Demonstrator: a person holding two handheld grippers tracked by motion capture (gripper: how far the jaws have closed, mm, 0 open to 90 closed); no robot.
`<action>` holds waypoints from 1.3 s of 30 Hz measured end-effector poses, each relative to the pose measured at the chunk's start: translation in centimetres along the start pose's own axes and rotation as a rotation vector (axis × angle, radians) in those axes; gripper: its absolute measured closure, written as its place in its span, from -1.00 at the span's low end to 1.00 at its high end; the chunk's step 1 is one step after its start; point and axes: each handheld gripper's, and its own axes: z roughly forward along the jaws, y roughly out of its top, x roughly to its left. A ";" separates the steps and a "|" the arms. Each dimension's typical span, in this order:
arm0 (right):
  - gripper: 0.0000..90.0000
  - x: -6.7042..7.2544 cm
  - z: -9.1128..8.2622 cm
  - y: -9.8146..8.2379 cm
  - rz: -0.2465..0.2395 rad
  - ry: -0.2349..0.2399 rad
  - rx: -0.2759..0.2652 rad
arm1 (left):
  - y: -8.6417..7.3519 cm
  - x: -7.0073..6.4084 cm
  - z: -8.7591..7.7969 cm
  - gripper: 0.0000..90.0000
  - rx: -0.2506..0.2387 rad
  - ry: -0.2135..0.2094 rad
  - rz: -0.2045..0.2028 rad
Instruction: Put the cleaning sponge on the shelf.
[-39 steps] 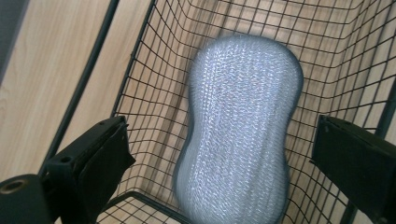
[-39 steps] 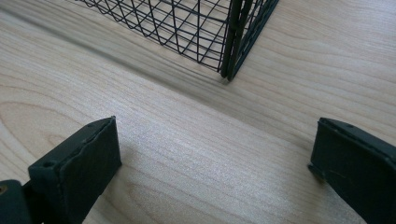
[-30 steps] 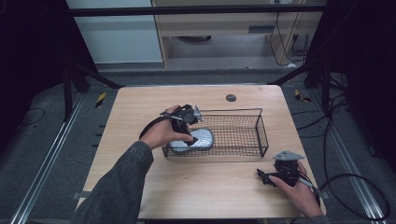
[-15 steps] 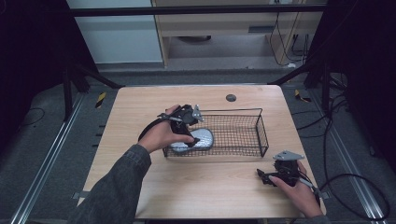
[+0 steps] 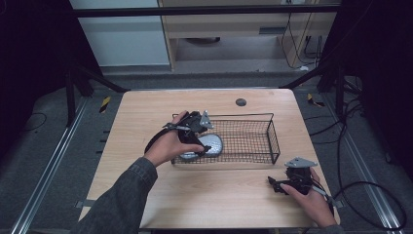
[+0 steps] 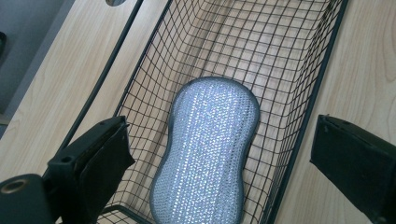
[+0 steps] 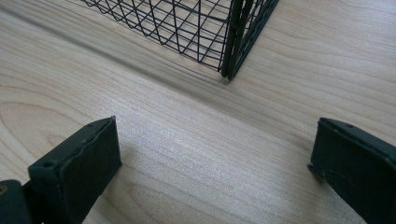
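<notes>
Left hand: we see it (image 5: 168,145) bent over the basket's (image 5: 272,141) left end, its tongs (image 6: 219,154) just opened and apart above the sponge (image 6: 208,144).
Sponge: one, flat inside the basket's left end.
Right tongs: apart (image 7: 210,168), low over the counter's (image 5: 146,112) near right corner.
Count: one basket, two tongs.

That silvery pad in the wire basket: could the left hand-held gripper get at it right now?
Probably yes. The left hand-held gripper hangs over the basket's open top with its jaws apart, and the silvery pad lies flat below with nothing covering it.
</notes>
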 end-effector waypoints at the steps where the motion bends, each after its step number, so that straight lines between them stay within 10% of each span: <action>1: -0.96 0.0 0.0 0.0 0.000 0.000 0.000 | 0.0 -0.1 0.0 -0.91 -0.004 -0.001 -0.002; 39: -0.96 0.0 0.0 0.0 -0.001 0.000 0.001 | -4.6 -3.9 -4.0 -0.93 -0.181 0.073 -0.188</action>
